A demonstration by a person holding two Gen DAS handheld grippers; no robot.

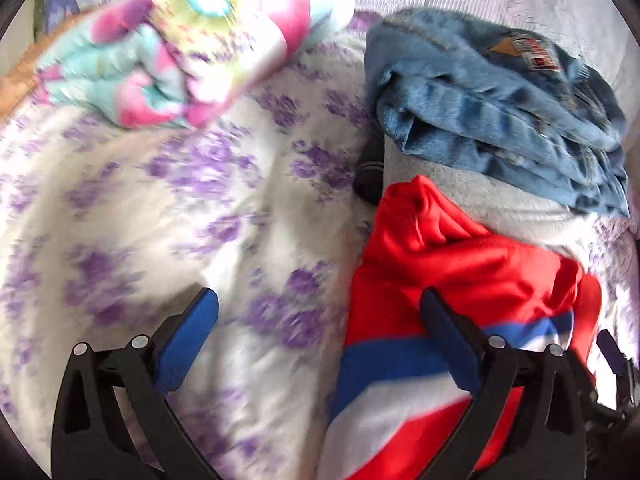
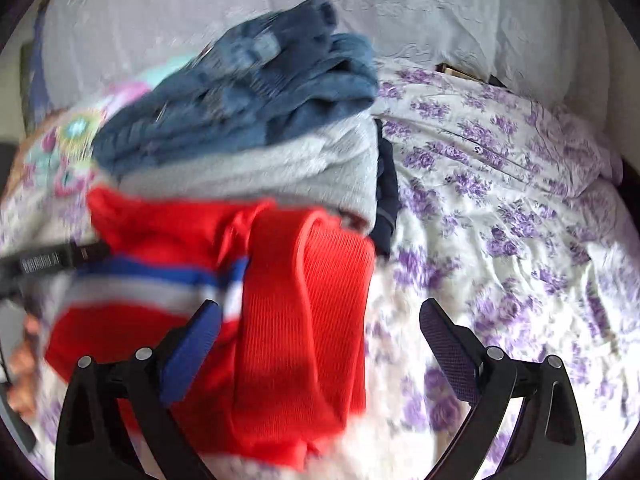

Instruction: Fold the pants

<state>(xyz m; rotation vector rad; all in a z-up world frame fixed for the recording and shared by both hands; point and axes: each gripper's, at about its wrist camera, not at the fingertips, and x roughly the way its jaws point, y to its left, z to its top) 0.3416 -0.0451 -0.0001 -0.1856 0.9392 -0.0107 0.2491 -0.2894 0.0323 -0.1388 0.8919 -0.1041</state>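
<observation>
Pants (image 1: 460, 280), red with blue and white stripes, lie bunched on the floral bedsheet (image 1: 180, 220), nearest item in both views. Left wrist view: left gripper (image 1: 320, 312) has jaws wide apart, gripping nothing; its right finger sits over the red fabric near the blue stripe, left finger over bare sheet. Can't tell whether the finger touches the cloth, frame is blurred. Right wrist view: right gripper (image 2: 320, 320) also spread wide, holding nothing; left finger over the red pants (image 2: 288, 300), right finger over the sheet (image 2: 520, 220). A ribbed red section of the pants hangs forward between the fingers, toward the left one. Contact unclear here too.

Behind the pants: folded grey garment (image 1: 480, 192), the red fabric overlapping its near edge. On top of the grey one, crumpled blue jeans (image 1: 500, 92) with a visible patch label. Dark item (image 1: 370, 176) tucked at the side of the pile, partly hidden. In the right view the same stack: grey garment (image 2: 280, 168), jeans (image 2: 256, 96), dark item (image 2: 388, 200).

Further left in the left view, a pastel multicolour blanket (image 1: 180, 52), rolled, well apart from the pile. Farthest back, a pale textured cover (image 2: 440, 8), with a small dark object (image 2: 460, 72) at its edge.
</observation>
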